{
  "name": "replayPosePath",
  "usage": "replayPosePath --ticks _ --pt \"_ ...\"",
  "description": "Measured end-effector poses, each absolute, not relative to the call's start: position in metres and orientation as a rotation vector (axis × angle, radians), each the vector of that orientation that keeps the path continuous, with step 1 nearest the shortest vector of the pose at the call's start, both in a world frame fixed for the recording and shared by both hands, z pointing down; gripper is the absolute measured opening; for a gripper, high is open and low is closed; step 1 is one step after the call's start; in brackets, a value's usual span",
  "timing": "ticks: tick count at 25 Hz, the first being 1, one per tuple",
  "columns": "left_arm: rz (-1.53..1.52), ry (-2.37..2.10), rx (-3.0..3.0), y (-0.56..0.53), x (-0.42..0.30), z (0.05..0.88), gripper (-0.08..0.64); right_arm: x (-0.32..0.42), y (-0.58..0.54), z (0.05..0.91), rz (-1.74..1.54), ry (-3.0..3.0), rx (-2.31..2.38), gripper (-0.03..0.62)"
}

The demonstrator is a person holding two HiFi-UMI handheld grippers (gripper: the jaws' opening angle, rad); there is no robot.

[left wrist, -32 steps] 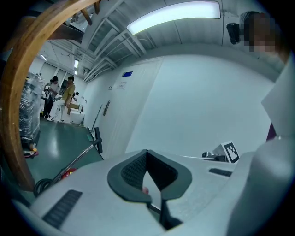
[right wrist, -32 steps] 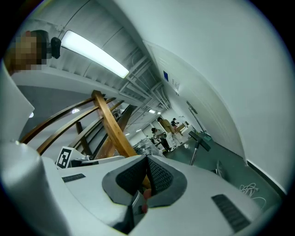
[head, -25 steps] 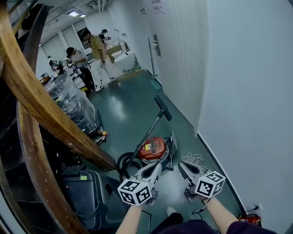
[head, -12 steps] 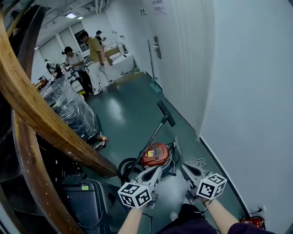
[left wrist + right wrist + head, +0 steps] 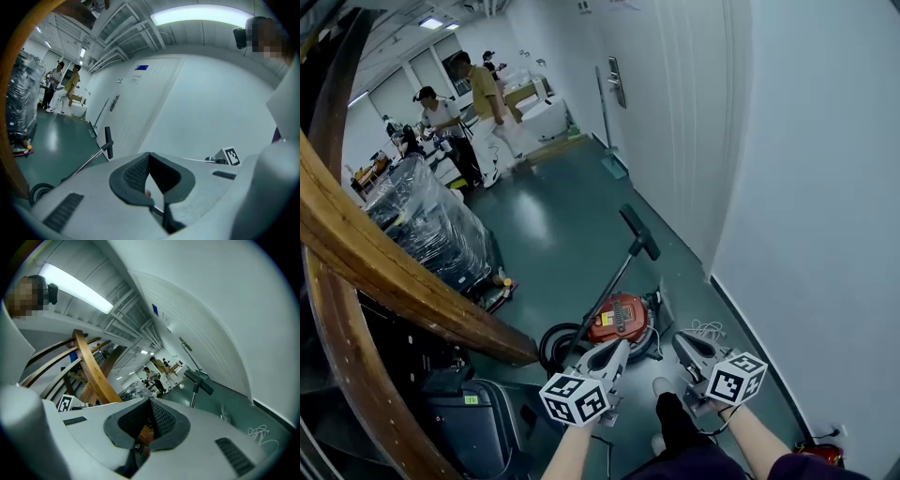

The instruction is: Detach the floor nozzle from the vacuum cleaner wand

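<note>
while both grippers hang out in front of the person, well short of anything, the corridor reads like this: white wall [image 5: 806, 187] on the right, green floor [image 5: 553, 225] running away to a few people [image 5: 459, 122] busy at the far end. curved wooden stair rail [image 5: 384, 253] fills the left side. a film-wrapped pallet [image 5: 431, 220] stands beside it, probably pushed there to keep the walkway open.

red canister vacuum [image 5: 619, 319] sits on the floor near the wall, black hose [image 5: 553, 342] coiled at its left. wand [image 5: 605, 286] slants up from the hose end. the floor nozzle [image 5: 639, 232] is on its upper tip, off the floor, crossways to the tube, attached. cannot tell what keeps the wand up. my guess is it was left raised so the joint can be reached without stooping.

left gripper [image 5: 619, 347] and right gripper [image 5: 680, 339]: both clenched, nothing between the pads, side by side, on the near side of the canister and well apart from the nozzle. closed and empty suits an approach, i think. they would have to open before one steadies the wand and the other takes the nozzle neck. task not begun.

small: loose white cable [image 5: 698, 328] on the floor by the right gripper, near enough to catch a foot.
</note>
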State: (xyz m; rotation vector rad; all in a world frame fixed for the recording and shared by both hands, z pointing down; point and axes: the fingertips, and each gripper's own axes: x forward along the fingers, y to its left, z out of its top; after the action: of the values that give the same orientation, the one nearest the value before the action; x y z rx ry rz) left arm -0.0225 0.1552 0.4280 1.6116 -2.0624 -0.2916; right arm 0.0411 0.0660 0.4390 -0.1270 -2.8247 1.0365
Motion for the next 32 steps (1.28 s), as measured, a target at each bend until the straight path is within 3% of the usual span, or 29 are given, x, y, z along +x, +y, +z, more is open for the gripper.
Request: replayPosePath --ticks 18,32 --pt "-0.256 -2.037 1.543 0.082 -0.152 0.456 0.005 -0.089 0.005 0.472 1.099 -2.715 -0.156 0.018" --pt "-0.183 -1.996 1.547 0.038 -0.213 0.461 0.005 -0.140 -0.038 0.484 1.185 -2.668 -0.086 0.018"
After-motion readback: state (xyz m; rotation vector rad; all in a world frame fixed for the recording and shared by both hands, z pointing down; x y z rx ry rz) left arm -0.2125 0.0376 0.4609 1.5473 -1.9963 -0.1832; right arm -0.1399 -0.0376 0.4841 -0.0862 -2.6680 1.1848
